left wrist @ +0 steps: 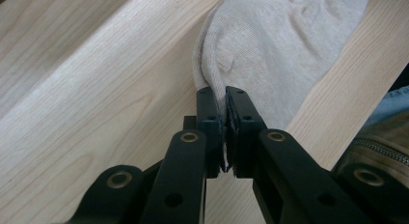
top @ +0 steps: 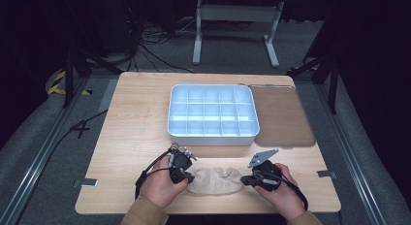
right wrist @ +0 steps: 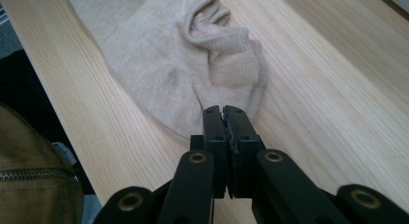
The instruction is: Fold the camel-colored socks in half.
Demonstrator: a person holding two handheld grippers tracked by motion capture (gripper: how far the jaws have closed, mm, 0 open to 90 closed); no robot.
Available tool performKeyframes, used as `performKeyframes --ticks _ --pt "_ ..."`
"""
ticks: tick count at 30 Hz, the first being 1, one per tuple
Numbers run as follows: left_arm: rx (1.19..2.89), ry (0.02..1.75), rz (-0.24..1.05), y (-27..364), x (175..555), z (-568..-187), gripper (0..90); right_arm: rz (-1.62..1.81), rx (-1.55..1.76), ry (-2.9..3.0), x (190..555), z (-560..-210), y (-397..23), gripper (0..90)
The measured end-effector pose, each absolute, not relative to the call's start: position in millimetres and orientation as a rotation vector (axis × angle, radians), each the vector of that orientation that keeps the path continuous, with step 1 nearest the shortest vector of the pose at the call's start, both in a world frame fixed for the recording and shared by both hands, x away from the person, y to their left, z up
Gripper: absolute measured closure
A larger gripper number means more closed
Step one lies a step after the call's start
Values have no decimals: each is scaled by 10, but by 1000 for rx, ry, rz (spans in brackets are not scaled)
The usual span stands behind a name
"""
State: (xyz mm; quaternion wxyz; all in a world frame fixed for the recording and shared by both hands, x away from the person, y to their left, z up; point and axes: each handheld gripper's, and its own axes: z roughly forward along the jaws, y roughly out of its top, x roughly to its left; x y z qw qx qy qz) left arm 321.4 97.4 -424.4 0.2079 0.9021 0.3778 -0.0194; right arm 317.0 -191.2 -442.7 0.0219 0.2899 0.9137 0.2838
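Now pinching the beige sock (top: 215, 180) at both ends, near the front edge of the wooden table (top: 131, 133), between the 2 hands and well short of the white divided tray (top: 212, 112). Left gripper (left wrist: 225, 96) pressed together on a fold of the sock's rounded end, fabric visibly caught between the pads. Right gripper (right wrist: 223, 113) pressed together at the sock's opposite edge, just below the ribbed cuff (right wrist: 226, 50); looks like a thin bite of cloth, though hard to tell how much. Probably the start of a lift, stretch or fold. Best done by keeping both pinches firm, raising both ends evenly, pulling apart only enough to flatten the wrinkles near the cuff. Worth checking the right-hand bite before lifting, since a shallow grip could slip. Avoid dragging along the wood.
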Motion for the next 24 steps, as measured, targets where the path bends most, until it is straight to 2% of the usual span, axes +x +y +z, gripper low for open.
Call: performKeyframes --ticks 6,16,20,24 --pt "2499 1078 -53 1080 3174 -4216 855 851 857 2855 3206 -4541 -1724 896" --pt "2492 1079 -73 1093 3159 -4191 855 838 855 2854 3212 -4543 -1711 900" --pt "2405 1065 -109 1067 3159 -4096 855 850 855 2838 3193 -4555 -1715 900" --pt "2364 1021 -85 1006 3156 -3999 855 872 847 2836 3191 -4563 -1738 900"
